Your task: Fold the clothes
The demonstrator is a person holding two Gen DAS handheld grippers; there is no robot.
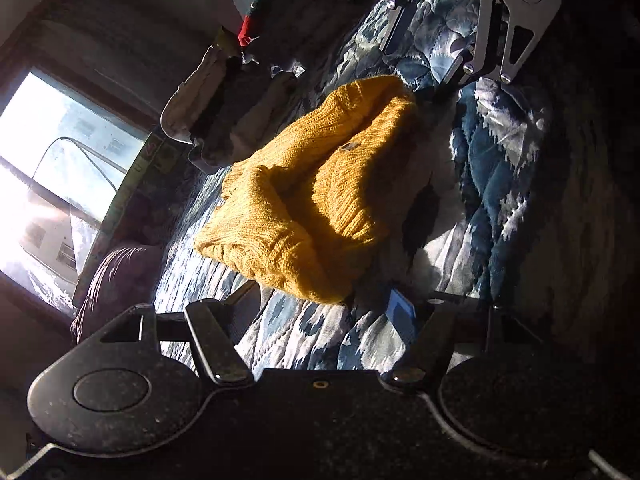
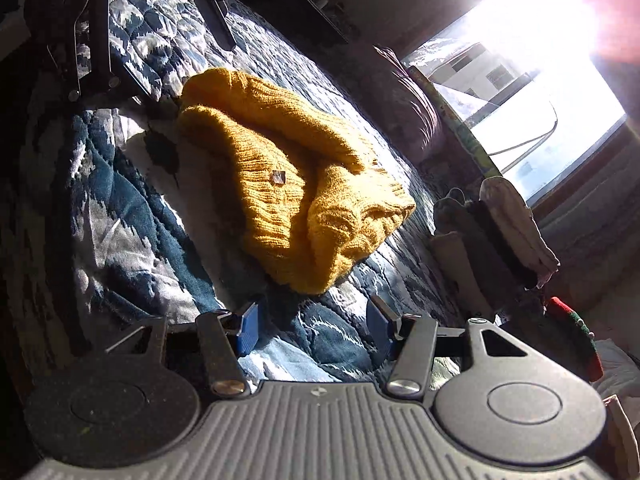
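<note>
A mustard-yellow knitted sweater point(image 1: 304, 200) point(image 2: 304, 184) lies folded in a thick bundle on the blue and white quilted bedspread point(image 1: 492, 184) point(image 2: 132, 208). My left gripper point(image 1: 320, 312) hovers just short of the sweater's near edge, open, with nothing between its fingers. On the opposite side of the sweater my right gripper point(image 2: 314, 326) is also open and empty, its blue pads point(image 2: 246, 328) a little short of the knit. Each wrist view shows the other gripper across the sweater: the right gripper point(image 1: 426, 50) and the left gripper point(image 2: 180, 48).
A stack of folded pale and dark clothes point(image 1: 224, 112) point(image 2: 492, 232) sits on the bed beyond the sweater. A red and green garment point(image 1: 256, 20) point(image 2: 576, 336) lies near it. A striped pillow point(image 1: 116, 276) point(image 2: 416, 96) rests by the bright window point(image 1: 60, 168) point(image 2: 540, 92).
</note>
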